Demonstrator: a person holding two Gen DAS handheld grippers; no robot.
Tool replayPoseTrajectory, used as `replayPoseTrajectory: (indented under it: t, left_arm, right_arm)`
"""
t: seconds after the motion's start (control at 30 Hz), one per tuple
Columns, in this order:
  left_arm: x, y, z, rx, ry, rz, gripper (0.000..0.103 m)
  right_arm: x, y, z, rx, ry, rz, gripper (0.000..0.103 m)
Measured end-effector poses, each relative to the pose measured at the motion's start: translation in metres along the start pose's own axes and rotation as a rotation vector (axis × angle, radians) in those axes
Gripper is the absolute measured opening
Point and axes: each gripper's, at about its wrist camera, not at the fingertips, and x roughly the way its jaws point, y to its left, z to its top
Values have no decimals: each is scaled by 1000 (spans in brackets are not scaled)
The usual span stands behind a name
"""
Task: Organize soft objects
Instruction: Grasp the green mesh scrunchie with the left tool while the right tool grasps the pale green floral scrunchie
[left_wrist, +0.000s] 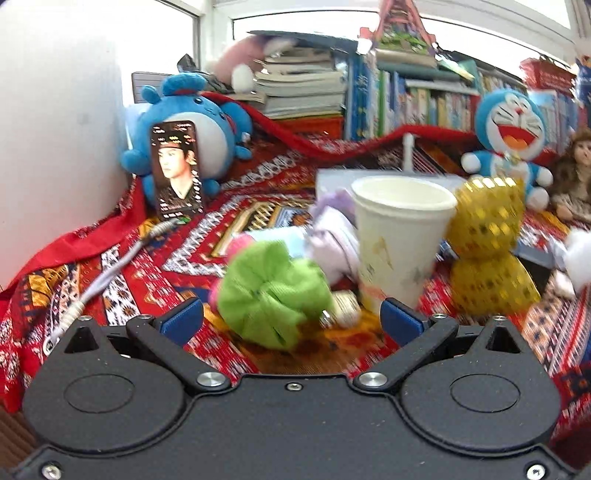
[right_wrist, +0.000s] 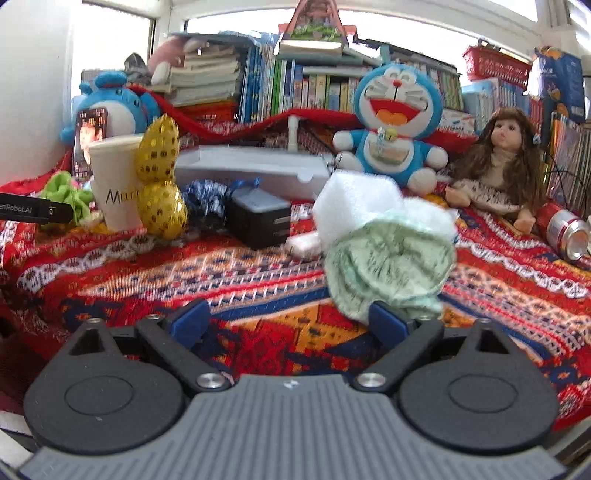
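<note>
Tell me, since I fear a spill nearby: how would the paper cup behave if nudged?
The cup looks thin-walled and apparently empty, so probably light. It stands tall on a narrow base on bunched cloth, so it likely tips easily. A squeeze would probably crush it.

Bright window backlight, motion blur, fisheye bending at edges.

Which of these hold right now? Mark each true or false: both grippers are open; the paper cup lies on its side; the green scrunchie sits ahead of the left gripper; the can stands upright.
1. Both the left gripper and right gripper are open: true.
2. The paper cup lies on its side: false, it stands upright.
3. The green scrunchie sits just ahead of the left gripper: true.
4. The can stands upright: false, it lies on its side.
</note>
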Motion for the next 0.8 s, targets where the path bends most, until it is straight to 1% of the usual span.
replayPoseTrajectory:
  t: [0.03,0.13,0.2,0.33,0.37,0.43,0.5,0.57,0.73,0.8]
  left_arm:
    - [2,3,3,-12,-2,5,99]
    - [10,12,8,-46,-1,31,98]
    - [14,17,8,-62,3,48,98]
    - [22,24,8,-77,16,45,98]
    - [23,25,8,-80,18,43,98]
    - [27,28,7,-88,22,33,98]
    - [30,29,6,-94,26,26,99]
    - [35,29,5,-94,40,28,99]
    - [42,27,2,-91,61,26,99]
    - [44,27,1,-94,56,26,99]
  right_arm:
    - [-2,-1,2,3,-15,-11,92]
    - [-6,-9,8,23,-55,-57,87]
    - [-7,-15,10,40,-69,-101,81]
    - [-4,-31,11,82,-60,-157,80]
    - [-3,-33,11,89,-60,-169,80]
    - [-2,-38,11,100,-65,-187,85]
    - [0,-41,12,93,-73,-197,98]
    - [3,-43,13,77,-70,-198,103]
    - [17,-47,12,86,-38,-204,103]
    - [21,-50,11,101,-25,-196,103]
